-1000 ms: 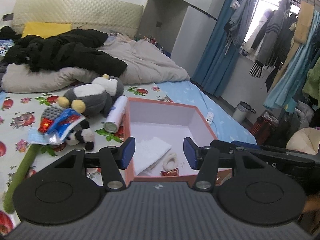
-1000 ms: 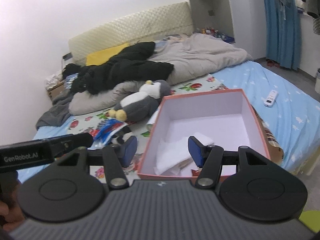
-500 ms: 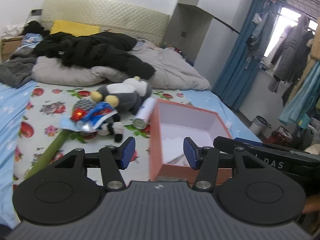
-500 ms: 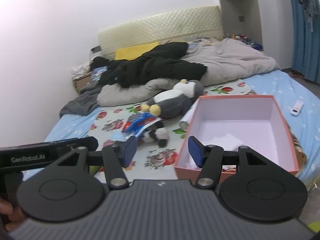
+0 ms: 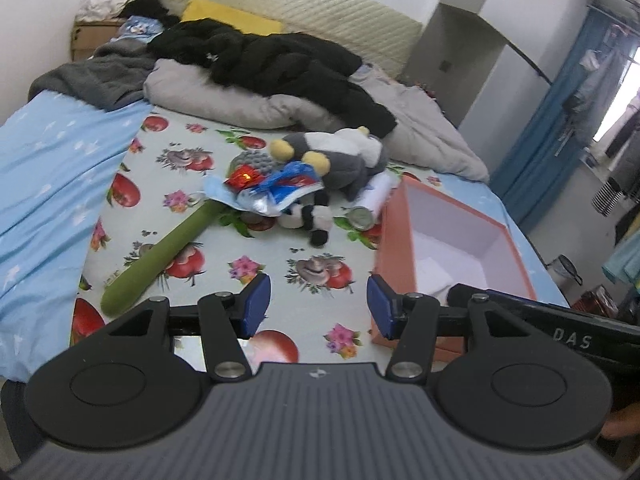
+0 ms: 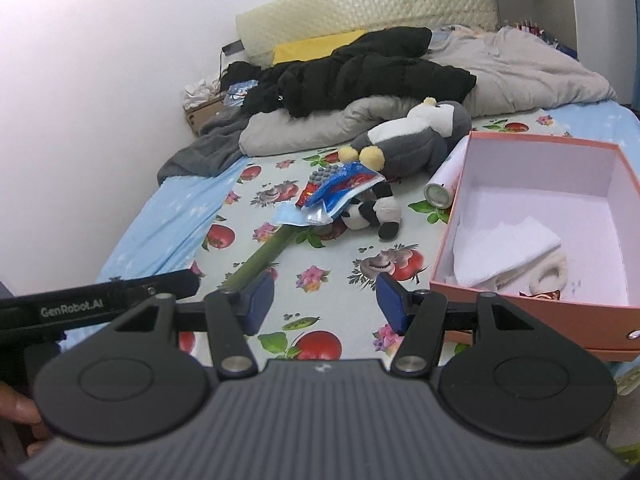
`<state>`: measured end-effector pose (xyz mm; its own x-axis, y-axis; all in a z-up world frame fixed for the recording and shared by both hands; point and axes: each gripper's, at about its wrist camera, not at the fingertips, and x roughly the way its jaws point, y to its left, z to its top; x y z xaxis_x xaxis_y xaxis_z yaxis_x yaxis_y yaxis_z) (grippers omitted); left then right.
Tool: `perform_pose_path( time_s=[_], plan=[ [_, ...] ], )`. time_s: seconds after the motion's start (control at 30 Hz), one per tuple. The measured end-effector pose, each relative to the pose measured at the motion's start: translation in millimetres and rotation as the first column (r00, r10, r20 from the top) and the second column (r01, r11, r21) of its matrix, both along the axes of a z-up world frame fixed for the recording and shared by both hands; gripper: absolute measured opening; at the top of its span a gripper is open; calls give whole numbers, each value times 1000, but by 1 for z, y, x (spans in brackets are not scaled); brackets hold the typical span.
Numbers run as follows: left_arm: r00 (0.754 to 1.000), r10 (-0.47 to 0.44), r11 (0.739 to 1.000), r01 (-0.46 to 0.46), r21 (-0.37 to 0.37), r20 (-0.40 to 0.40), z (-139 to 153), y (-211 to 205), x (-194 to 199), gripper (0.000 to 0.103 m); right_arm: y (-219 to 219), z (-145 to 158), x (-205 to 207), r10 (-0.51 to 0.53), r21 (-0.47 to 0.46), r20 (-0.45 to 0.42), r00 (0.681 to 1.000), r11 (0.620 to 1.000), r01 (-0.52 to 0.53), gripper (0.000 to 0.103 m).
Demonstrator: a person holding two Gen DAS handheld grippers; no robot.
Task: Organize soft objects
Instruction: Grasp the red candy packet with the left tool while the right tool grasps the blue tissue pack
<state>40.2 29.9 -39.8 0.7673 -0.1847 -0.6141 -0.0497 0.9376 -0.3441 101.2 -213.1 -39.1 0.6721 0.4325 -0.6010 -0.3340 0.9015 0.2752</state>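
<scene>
Black tongs [image 5: 318, 306], blue pads [image 6: 259, 300], silver screws

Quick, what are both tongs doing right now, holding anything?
Left tongs: open, holding nothing, above the bedsheet.
Right tongs: open, holding nothing, beside the orange box.

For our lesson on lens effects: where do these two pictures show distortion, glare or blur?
Left wrist view: the wardrobe edge bows, the window is blown out. Right wrist view: the headboard curves, the wall is washed pale, corners soften.
</scene>
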Motion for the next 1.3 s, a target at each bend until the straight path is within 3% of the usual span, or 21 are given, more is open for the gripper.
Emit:
perform_pose_path(
  time_s=[0.33,0.83,1.0,1.3],
  plan=[
    [999,30,999,-31,-11,-32,-24,28,64,59,12,-10,43,-11,-8,-51,999,1000,11,59],
    [993,40,999,-40,0,-113,-97,90,213,59,69,-53,165,27,8,-193,981,1000,-26,59],
    [992,13,1000,-14,-9,-128,-124,102,265,59,85,-72,209,34,22,-229,973,999,-30,56],
    [986,-112,993,115,16,-125,-163,111,350,59,111,-98,282,22,94,-302,953,996,6,39]
  ],
)
